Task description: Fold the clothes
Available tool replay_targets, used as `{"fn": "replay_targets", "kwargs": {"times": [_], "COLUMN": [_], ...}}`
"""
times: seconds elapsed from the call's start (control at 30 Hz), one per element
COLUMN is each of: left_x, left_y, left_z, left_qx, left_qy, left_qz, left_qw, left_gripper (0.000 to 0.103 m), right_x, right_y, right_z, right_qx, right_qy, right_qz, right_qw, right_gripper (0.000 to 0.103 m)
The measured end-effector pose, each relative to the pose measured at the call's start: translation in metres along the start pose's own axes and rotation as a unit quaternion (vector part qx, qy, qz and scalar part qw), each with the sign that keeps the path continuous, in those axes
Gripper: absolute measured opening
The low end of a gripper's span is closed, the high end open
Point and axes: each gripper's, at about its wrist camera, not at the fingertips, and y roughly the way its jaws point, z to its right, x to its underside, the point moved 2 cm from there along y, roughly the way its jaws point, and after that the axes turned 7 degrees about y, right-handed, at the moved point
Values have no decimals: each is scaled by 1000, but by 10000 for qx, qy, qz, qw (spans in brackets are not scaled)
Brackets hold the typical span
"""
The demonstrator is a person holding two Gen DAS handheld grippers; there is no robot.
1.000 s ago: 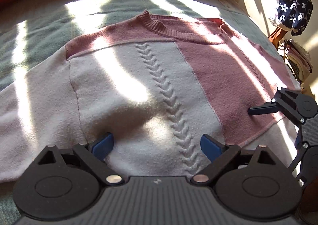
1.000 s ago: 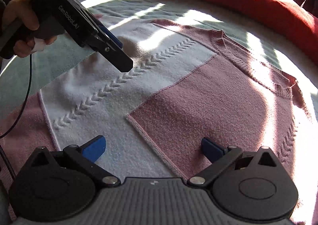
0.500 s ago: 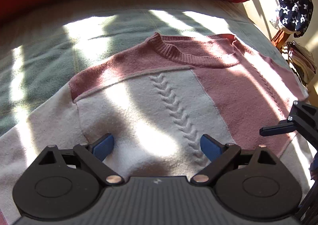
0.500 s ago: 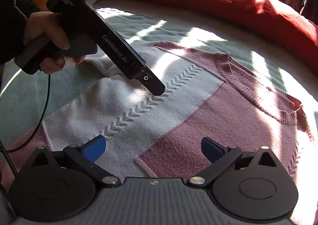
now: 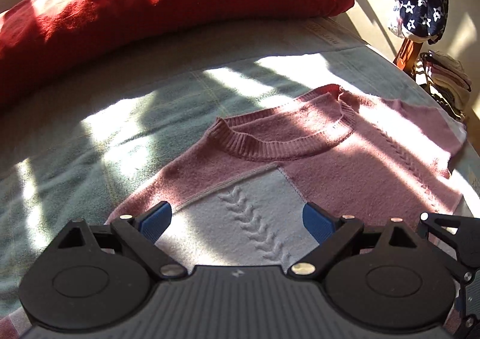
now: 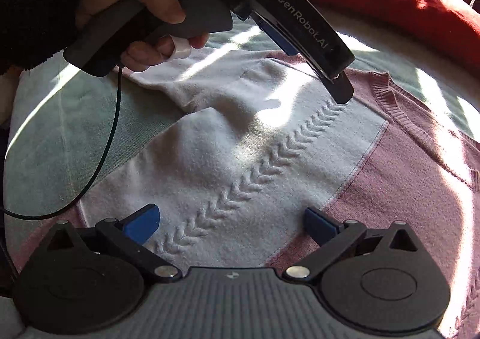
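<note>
A pink and white knit sweater (image 5: 345, 171) lies flat, front up, on a pale green bed cover (image 5: 90, 135), its ribbed collar (image 5: 285, 150) pointing at the far side. My left gripper (image 5: 237, 220) is open and hovers over the white chest panel with nothing between its blue pads. My right gripper (image 6: 230, 224) is also open, low over the braided cable stitch (image 6: 258, 177). In the right wrist view a hand (image 6: 129, 0) holds the left gripper (image 6: 318, 73) above the sweater. A white sleeve (image 6: 210, 90) lies rumpled beneath it.
A long red cushion (image 5: 150, 9) runs along the bed's far edge. Off the bed's right side hang a navy star-print cap (image 5: 420, 3) and a stack of clothes (image 5: 444, 81). A black cable (image 6: 105, 144) dangles from the left gripper over the bed cover.
The left gripper has risen and tilted up, so the collar and the red cushion now fill its view. In the right wrist view it has come nearer and higher. Both stay open.
</note>
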Motion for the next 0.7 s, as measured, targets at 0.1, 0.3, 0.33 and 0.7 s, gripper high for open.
{"fn": "replay_targets", "kwargs": {"times": [0.1, 0.3, 0.33, 0.7], "left_x": [-4, -8, -8, -29], "left_y": [9, 35, 40, 83], "left_z": [7, 17, 18, -2], "left_qx": [-86, 12, 38, -95], "left_qy": [97, 6, -19, -377], "left_qz": [-45, -105, -106, 40], "left_qw": [9999, 9999, 9999, 9992], "left_gripper": [94, 94, 94, 100], "right_x": [-3, -9, -9, -29], "right_y": [-6, -19, -21, -8], "right_z": [42, 125, 139, 237], "right_qx": [391, 1170, 1299, 1610], "right_qy": [320, 958, 1063, 2240], "right_qz": [160, 477, 530, 1067], "right_qw": [9986, 9873, 9844, 9553], "right_gripper": [103, 103, 103, 103]}}
